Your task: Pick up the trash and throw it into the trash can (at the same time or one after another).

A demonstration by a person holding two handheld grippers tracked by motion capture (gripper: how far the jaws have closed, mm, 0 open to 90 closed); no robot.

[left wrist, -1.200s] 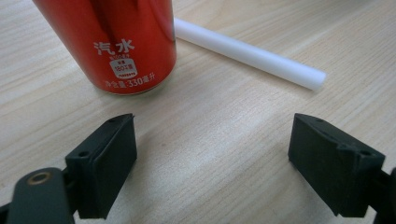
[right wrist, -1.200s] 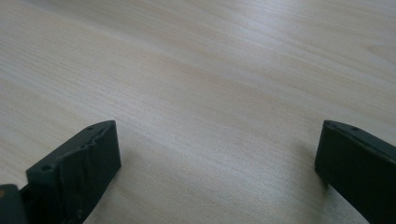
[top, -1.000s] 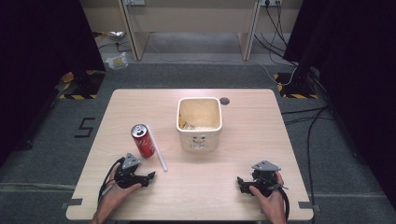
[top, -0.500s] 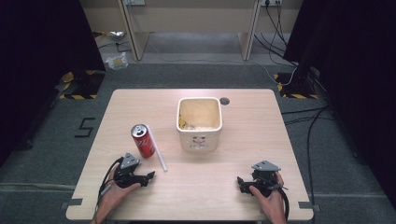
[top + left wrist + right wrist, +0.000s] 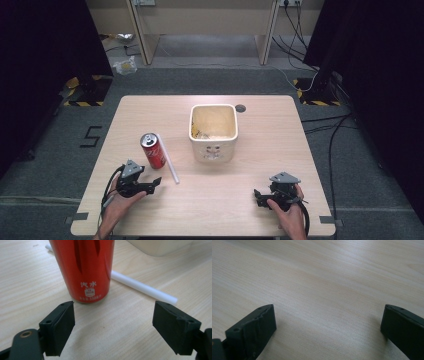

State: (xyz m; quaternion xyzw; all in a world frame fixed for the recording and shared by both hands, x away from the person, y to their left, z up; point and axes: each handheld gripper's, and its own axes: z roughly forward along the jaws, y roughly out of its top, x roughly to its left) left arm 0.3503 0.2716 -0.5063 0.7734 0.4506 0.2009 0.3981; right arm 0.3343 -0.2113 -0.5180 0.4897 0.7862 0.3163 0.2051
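Since half a second back, almost nothing changed: both grippers parked near the table's (image 5: 280, 120) front edge, so no step begun. Left gripper (image 5: 150, 184) spread wide, empty, aimed at the can (image 5: 85, 270) just ahead. Right gripper (image 5: 260, 196) equally wide, gripping nothing, over bare wood. Beyond the can, straw (image 5: 168, 160) touching its side; farther back, bin (image 5: 212, 150) mid-table.

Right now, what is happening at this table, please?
A person holds a hand-held gripper in each hand over a wooden table. Both are open and hold nothing. The left hand-held gripper points at an upright red soda can, close to it but not touching. A white straw lies on the table beside the can. The right hand-held gripper faces bare table. A cream square tub stands in the middle, untouched.
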